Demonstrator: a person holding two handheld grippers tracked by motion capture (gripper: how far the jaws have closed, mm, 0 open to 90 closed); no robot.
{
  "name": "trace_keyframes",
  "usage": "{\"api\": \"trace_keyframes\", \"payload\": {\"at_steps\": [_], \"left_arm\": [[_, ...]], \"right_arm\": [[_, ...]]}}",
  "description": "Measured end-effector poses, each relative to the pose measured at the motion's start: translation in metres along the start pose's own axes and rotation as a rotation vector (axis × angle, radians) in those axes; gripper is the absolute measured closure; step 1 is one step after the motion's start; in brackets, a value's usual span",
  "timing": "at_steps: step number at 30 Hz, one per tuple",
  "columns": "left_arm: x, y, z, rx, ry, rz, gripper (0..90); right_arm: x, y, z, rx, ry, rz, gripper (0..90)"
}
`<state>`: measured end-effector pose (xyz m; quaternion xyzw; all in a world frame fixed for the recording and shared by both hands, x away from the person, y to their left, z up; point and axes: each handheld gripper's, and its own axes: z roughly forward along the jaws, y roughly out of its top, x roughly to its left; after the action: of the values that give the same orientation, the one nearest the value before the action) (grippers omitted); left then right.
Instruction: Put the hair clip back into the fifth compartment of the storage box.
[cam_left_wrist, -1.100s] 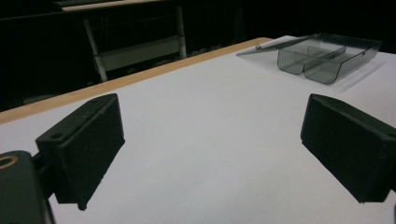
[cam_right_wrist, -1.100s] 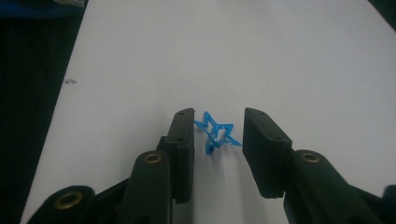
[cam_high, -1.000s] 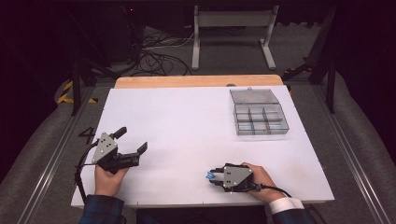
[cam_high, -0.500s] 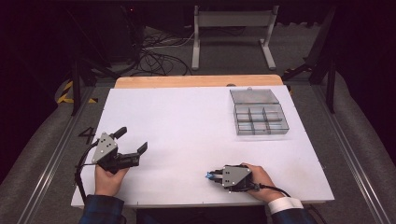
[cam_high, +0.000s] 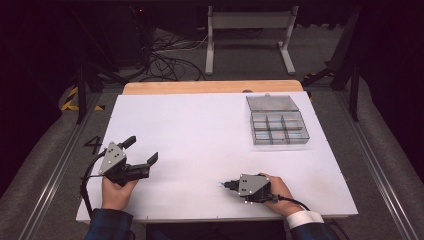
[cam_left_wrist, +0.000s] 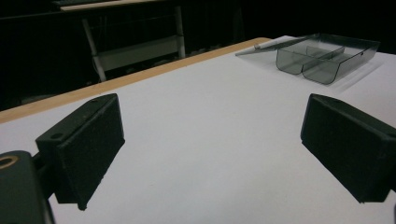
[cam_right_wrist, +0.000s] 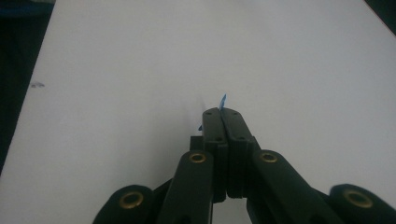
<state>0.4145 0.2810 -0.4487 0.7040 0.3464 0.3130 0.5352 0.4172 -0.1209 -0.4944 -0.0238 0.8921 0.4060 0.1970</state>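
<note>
Small thin blue piece (cam_right_wrist: 222, 100) sits pinched at the right gripper (cam_high: 223, 185) tips, low over the white table (cam_high: 200, 130); jaws have just been closing. Left gripper (cam_high: 142, 151) spread wide, holding nothing.

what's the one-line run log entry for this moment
right tongs: just closed, shut on small blue piece | left tongs: open, nothing between | compartment box: lid open, far right of table

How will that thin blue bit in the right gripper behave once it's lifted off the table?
Probably floppy and very light: only a thin blue sliver pokes out past the right gripper, whose jaws have just closed on it. It looks flat, so unlikely to roll. It could slip, since little of it shows beyond the pads; what it is I can't tell.
</note>
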Motion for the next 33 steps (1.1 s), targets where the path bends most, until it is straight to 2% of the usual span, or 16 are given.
{"api": "trace_keyframes", "payload": {"at_steps": [4, 11, 25, 33], "left_arm": [[0.000, 0.000, 0.000, -0.001, -0.001, -0.003, 6.4], [0.000, 0.000, 0.001, 0.001, -0.001, -0.003, 6.4], [0.000, 0.000, 0.001, 0.000, -0.002, -0.004, 6.4], [-0.001, 0.000, 0.001, -0.002, -0.002, -0.004, 6.4]], "right_arm": [[-0.001, 0.000, -0.001, -0.012, -0.009, 0.011, 90.0], [-0.008, -0.001, -0.006, -0.054, -0.025, 0.071, 90.0], [-0.015, -0.004, -0.012, -0.088, -0.078, 0.119, 90.0], [-0.017, -0.005, -0.013, -0.105, -0.087, 0.146, 90.0]]}}
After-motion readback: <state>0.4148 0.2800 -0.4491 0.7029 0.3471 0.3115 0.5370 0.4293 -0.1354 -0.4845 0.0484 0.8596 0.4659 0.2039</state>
